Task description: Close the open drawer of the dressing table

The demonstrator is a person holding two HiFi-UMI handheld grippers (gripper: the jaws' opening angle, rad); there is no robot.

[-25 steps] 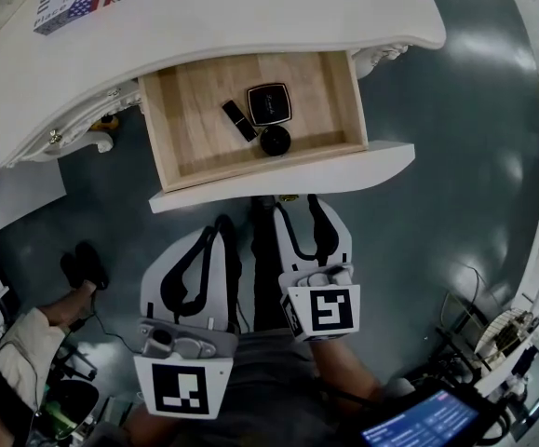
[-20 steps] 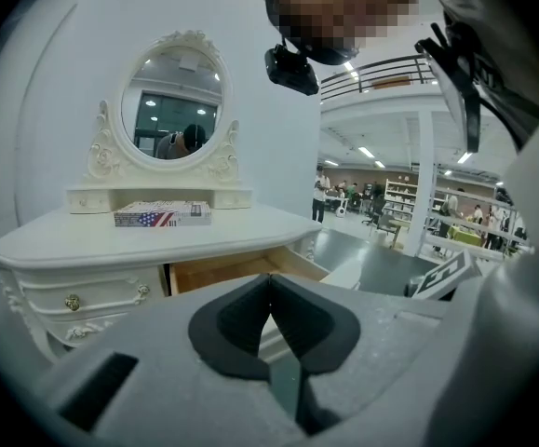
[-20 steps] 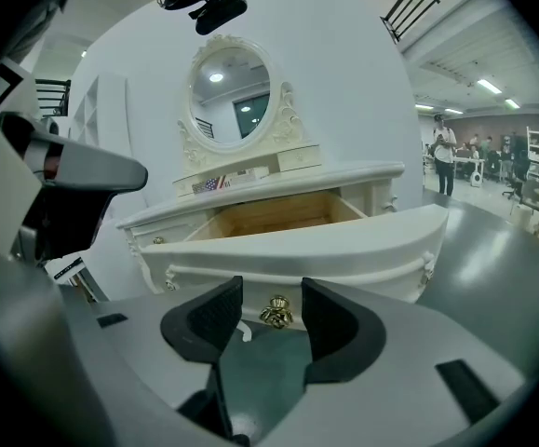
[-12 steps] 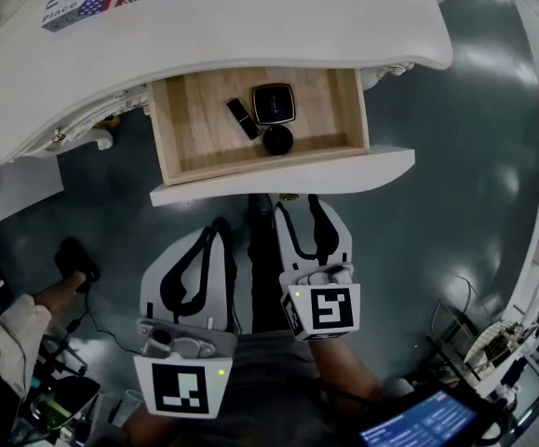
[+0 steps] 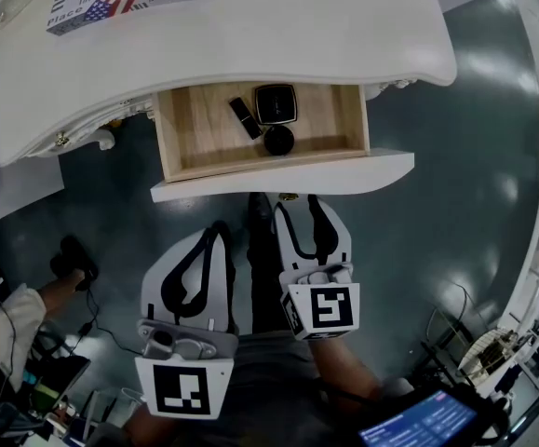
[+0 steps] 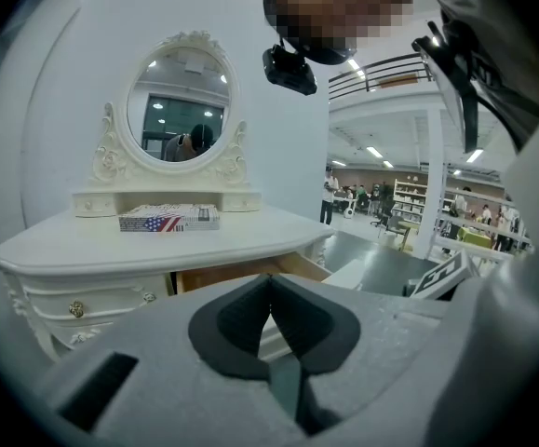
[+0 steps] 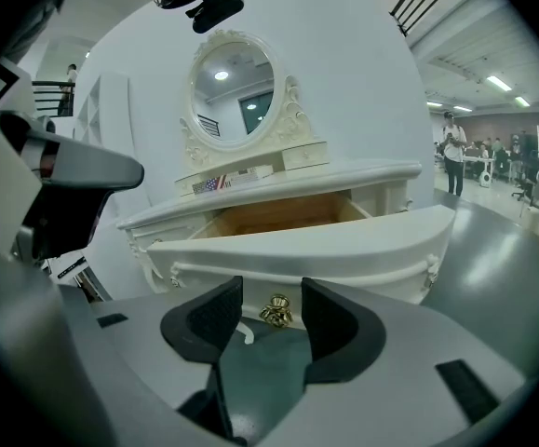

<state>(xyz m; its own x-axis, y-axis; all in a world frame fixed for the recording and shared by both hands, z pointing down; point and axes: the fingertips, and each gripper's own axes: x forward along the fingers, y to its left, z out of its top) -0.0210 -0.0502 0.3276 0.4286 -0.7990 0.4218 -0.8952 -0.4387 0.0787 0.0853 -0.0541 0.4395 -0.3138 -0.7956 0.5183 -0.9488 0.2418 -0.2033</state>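
The drawer (image 5: 283, 177) of the dressing table (image 5: 250, 35) is being shown pulled out toward the near side, its long front panel running left to right just beyond both grippers. The right gripper (image 5: 297, 207) is being held nearer, jaws apart and empty, with the gold knob (image 7: 276, 310) framed between them. The left gripper (image 5: 219, 229) is being held a little farther back at the left, jaws together on nothing, so a straight push toward the far side is being called for.

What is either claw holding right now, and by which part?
Nothing. The left claw is shut and empty; the right claw is open, the gold drawer knob framed between its jaws but not gripped.
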